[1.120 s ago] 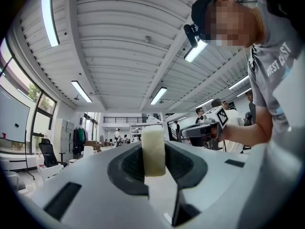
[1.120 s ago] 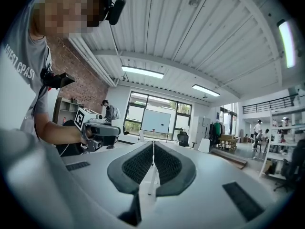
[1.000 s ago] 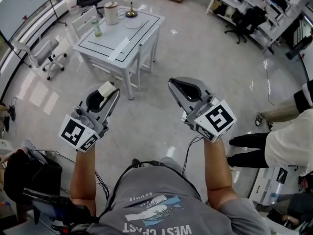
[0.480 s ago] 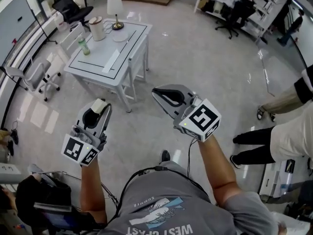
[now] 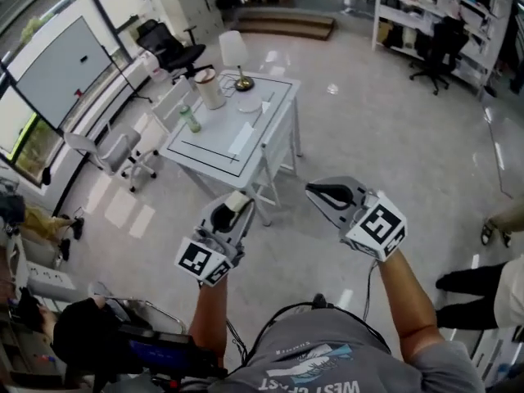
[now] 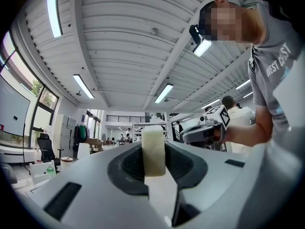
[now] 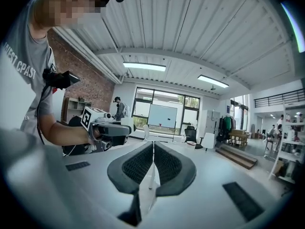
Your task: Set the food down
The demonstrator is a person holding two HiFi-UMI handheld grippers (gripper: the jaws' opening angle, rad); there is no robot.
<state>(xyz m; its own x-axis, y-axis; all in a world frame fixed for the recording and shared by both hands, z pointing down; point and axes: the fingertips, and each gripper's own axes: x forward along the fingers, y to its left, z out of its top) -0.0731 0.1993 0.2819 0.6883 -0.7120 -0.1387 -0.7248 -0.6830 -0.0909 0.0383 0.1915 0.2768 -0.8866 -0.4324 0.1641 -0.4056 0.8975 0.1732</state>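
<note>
Left gripper (image 5: pixel 236 205) pinches the pale food piece (image 6: pixel 153 149) in mid-air, short of the white table (image 5: pixel 214 134), while right gripper (image 5: pixel 318 191) is closed and empty; likely mid-carry, the next move calls for reaching the tabletop before letting go

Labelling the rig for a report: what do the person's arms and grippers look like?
The left gripper and right gripper are grey with dark pads, each with a black-and-white marker cube. Black cables run along the arms. Sleeves: short, grey T-shirt.
</note>
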